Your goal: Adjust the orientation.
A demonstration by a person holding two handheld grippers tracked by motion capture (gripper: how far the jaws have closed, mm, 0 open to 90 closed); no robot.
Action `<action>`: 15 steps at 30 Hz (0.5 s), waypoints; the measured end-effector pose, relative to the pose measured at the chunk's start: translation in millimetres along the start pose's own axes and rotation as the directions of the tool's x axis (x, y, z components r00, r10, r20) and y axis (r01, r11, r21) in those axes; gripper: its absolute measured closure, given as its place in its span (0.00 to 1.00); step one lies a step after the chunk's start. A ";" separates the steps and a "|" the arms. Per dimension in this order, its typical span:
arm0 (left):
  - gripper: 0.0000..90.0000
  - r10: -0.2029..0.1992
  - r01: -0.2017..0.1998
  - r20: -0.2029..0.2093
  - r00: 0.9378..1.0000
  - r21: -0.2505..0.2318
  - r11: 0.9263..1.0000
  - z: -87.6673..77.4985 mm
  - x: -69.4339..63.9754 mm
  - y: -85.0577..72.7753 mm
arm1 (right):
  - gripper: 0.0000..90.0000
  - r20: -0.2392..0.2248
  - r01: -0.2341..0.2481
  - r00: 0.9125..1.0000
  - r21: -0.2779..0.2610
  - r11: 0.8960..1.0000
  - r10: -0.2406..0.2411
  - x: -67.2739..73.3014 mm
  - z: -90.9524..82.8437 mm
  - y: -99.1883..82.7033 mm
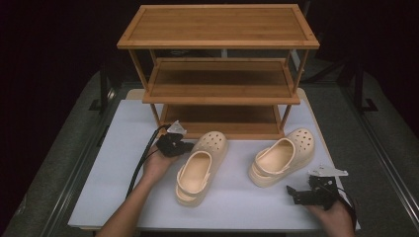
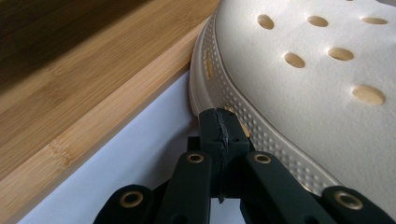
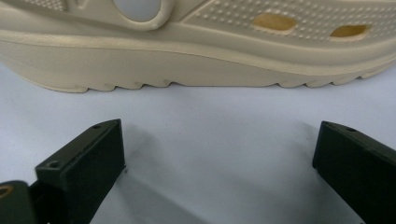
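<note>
white tabletop (image 1: 123,163) is bearing two clogs; left gripper (image 1: 187,146), jaws clenched empty, is nudging left clog (image 1: 200,165): push low, squarely. right gripper (image 1: 292,193) is gaping.

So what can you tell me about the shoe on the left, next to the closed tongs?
The cream foam clog on the left is a soft-looking slip-on with round holes over its toe, a dotted band along its side and a heel strap. It lies upright on the white table, toe pointing at the wooden three-shelf rack. The left tongs sit shut against its toe edge, gripping nothing.
</note>
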State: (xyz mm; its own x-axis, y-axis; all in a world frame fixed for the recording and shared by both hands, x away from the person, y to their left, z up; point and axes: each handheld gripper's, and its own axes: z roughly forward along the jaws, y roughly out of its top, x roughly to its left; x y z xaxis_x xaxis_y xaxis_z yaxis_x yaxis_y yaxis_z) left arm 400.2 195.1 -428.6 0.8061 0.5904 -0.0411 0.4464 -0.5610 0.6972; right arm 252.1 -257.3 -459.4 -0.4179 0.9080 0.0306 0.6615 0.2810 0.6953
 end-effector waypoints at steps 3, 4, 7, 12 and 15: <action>1.00 0.002 -0.002 -0.001 1.000 0.006 1.000 -2.2 1.1 -1.6 | 0.02 0.000 0.000 1.000 0.000 1.000 0.000 0.0 0.0 0.0; 1.00 0.001 -0.001 -0.005 1.000 0.007 1.000 -3.9 1.6 -2.5 | 0.02 0.000 -0.001 1.000 0.000 1.000 0.001 0.1 -0.1 0.0; 1.00 -0.016 0.016 -0.010 1.000 0.001 1.000 -17.8 5.1 -8.5 | 0.02 0.000 -0.001 1.000 -0.001 1.000 0.001 0.0 -0.1 -0.1; 1.00 -0.031 0.030 -0.015 0.999 -0.023 0.999 -37.9 5.5 -17.7 | 0.02 0.000 -0.001 1.000 -0.001 1.000 0.001 0.1 -0.1 -0.1; 1.00 -0.031 0.030 -0.019 0.999 -0.024 0.999 -54.8 4.3 -25.3 | 0.02 0.000 -0.001 1.000 -0.001 1.000 0.001 0.1 -0.1 -0.1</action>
State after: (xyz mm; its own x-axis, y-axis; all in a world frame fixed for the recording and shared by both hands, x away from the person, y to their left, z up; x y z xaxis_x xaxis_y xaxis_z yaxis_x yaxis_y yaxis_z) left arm 371.1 243.6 -407.2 0.7846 0.6181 -0.0491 0.4613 -0.5289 0.7124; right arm 252.0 -257.2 -459.4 -0.4169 0.9084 0.0315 0.6617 0.2795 0.6958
